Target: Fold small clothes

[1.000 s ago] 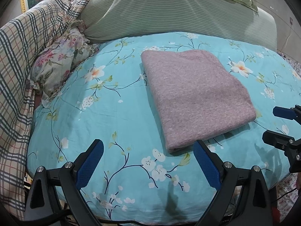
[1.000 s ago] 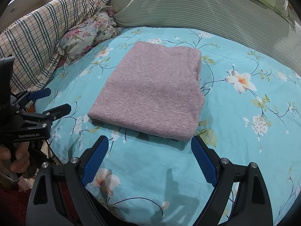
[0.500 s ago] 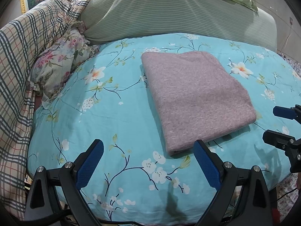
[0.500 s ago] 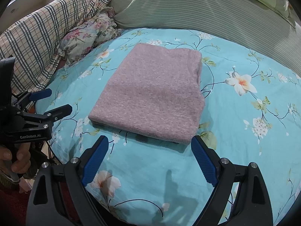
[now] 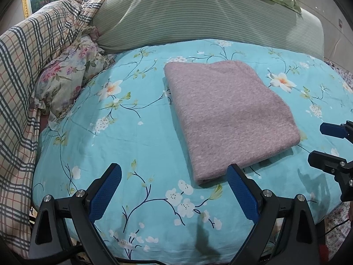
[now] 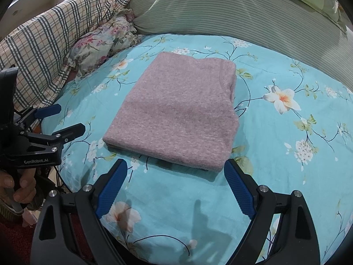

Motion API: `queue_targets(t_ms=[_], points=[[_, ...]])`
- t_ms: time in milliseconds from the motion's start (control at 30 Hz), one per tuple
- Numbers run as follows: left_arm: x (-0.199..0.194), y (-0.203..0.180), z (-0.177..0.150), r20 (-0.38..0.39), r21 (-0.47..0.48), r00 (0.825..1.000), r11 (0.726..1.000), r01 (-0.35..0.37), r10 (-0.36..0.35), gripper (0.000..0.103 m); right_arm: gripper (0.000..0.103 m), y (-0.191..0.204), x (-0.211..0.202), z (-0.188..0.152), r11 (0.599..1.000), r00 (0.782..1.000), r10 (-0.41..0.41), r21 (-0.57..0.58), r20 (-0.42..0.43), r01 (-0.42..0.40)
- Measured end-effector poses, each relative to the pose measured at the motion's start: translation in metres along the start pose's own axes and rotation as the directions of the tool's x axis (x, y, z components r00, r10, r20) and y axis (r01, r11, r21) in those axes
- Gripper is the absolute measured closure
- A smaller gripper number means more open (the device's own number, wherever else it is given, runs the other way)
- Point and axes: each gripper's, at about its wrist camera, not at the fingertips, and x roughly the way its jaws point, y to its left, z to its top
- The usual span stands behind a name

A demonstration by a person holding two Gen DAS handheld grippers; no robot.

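Note:
A mauve knit garment (image 5: 227,117) lies folded into a flat rectangle on the turquoise floral bedspread (image 5: 132,137); it also shows in the right wrist view (image 6: 176,114). My left gripper (image 5: 174,176) is open and empty, just short of the garment's near left corner. My right gripper (image 6: 175,172) is open and empty, just short of the garment's near edge. Each gripper shows in the other's view, the right one (image 5: 326,145) at the right edge and the left one (image 6: 59,119) at the left edge, both apart from the cloth.
A green striped pillow (image 5: 198,13) lies behind the garment. A plaid blanket (image 5: 26,70) and a floral cushion (image 5: 66,79) are piled at the left. The bed's front edge runs just under my grippers. A hand (image 6: 19,185) holds the left gripper's handle.
Both grippers have drawn back slightly from the garment; the view shifts a little. The garment has not moved and both grippers stay open.

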Motion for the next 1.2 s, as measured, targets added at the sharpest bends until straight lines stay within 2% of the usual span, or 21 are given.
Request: queue_targets(t_ms=[633, 1000, 1200], points=[[0.007, -0.003, 0.008, -0.002, 0.013, 1.0, 1.0, 0.004, -0.004, 0.006, 0.013, -0.009, 0.005, 0.008, 1.0, 1.0, 0.003, -0.001, 0.001, -0.003], [0.027, 0.001, 0.038, 0.024, -0.01, 1.0, 1.0, -0.015, 0.016, 0.006, 0.013, -0.042, 0.032, 0.039, 0.998, 1.0, -0.003, 0.059, 0.011, 0.002], [0.041, 0.004, 0.046, -0.001, -0.035, 1.0, 0.999, -0.008, 0.008, 0.006, 0.013, -0.049, 0.049, 0.047, 0.997, 1.0, 0.019, 0.074, -0.003, -0.018]])
